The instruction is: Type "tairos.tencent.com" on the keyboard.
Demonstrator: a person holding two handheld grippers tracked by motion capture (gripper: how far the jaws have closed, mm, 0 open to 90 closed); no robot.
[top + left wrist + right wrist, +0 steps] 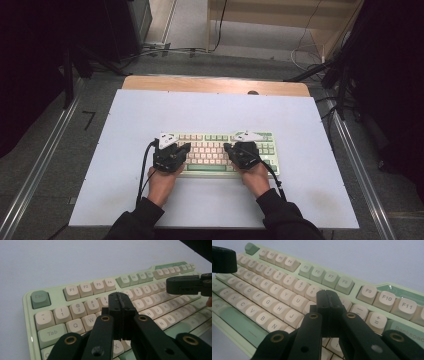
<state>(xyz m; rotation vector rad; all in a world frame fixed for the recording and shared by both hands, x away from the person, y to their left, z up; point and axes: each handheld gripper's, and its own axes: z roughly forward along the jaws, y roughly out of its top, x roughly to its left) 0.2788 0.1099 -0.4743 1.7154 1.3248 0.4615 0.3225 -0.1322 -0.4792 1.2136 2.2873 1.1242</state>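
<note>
A green-and-cream keyboard [220, 150] lies at the middle of the white table [150, 110]. Both grippers hover over its keys — the left gripper [184, 148] at 9 o'clock of the board, the right gripper [228, 147] at 3 o'clock. Each is clenched, jaws pressed together on nothing — the left tip [121, 302] above the number row, the right tip [327, 298] near the 9 key.
</note>
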